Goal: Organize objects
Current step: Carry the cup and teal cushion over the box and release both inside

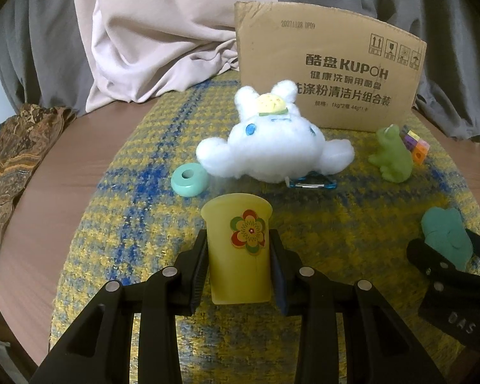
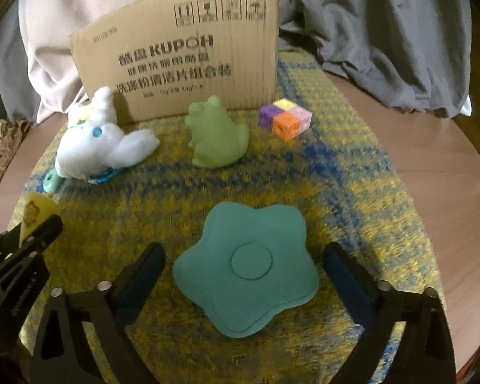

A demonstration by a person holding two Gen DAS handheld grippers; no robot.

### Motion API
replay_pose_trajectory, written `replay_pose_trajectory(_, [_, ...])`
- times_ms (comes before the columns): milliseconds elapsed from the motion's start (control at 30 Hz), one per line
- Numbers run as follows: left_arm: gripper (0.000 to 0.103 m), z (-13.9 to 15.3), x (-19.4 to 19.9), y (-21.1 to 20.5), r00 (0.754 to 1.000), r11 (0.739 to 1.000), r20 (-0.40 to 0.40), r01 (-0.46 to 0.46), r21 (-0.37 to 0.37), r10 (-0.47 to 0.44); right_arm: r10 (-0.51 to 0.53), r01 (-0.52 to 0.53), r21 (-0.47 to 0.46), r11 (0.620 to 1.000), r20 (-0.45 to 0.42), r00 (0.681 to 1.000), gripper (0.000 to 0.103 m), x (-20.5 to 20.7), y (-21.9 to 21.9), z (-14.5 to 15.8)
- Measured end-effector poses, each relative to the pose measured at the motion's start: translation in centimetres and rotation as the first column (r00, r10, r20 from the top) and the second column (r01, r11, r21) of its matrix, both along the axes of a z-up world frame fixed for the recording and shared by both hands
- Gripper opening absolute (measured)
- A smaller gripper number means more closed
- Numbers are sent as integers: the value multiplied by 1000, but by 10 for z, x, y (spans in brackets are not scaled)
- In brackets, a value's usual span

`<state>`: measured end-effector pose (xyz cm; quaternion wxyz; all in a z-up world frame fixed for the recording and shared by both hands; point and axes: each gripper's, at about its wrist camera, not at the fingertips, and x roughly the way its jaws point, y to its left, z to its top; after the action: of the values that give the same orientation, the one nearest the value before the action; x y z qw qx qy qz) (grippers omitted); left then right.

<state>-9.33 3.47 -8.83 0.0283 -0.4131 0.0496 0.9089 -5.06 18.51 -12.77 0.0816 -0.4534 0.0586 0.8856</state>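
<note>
1. Left wrist view: left gripper clamps the smooth yellow cup, upright on the woven mat; its inside is hidden.
2. Right gripper gapes around the flat teal flower-shaped pad, not touching.

yellow cup with a flower sticker: upright on the woven mat, clamped in your left hand-held gripper. teal flower-shaped pad: flat between the spread fingers of your right hand-held gripper, untouched. white plush bunny lies on its side, mint ring just beside it. green frog figure upright; coloured cube block near it.
</note>
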Motion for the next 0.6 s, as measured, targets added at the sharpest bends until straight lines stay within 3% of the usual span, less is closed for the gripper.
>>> replay_pose_trajectory(300, [35,3,1,3,1000,1000,-4,7,3,-7,7,-7,5,1000,-21,1000,76,3,0,3])
replay_pose_trajectory(600, [35,13,4,4,1000,1000,-25,12,11,-12,8,-6,25,1000,-72,997,75,7,1,25])
